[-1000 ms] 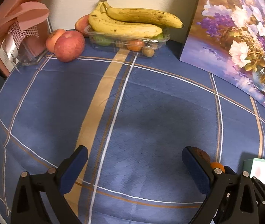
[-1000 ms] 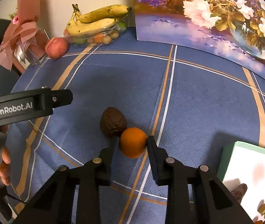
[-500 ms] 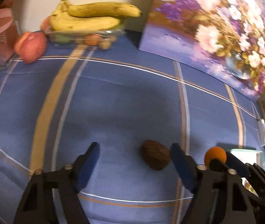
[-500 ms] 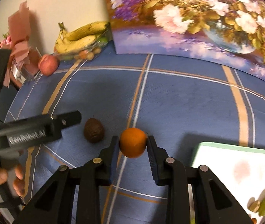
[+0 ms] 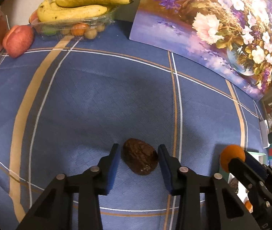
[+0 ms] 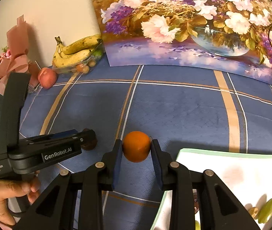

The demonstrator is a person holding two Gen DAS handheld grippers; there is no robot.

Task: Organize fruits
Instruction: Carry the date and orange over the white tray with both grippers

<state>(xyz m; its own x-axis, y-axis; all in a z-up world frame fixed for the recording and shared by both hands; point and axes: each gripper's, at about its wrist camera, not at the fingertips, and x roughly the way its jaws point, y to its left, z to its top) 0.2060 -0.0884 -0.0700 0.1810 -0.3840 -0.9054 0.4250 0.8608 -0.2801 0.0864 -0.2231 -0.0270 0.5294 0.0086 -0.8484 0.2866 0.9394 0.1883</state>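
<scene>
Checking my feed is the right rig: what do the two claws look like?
Both are matte black plastic with silver pivot screws and blue finger pads. The left claw carries white "GenRobot.AI" lettering on its side. The right claw shows no marking. A bare hand grips the left handle.

Counter: blue plaid cloth. Wall: plain cream. Floral painting leaning against wall. Light: dim, warm.

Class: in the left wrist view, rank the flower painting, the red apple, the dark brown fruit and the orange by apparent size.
1. flower painting, by far
2. dark brown fruit, though nearness to the camera inflates it
3. red apple, looks about alike; farther off, so unsure
4. orange, partly hidden by the right gripper
</scene>
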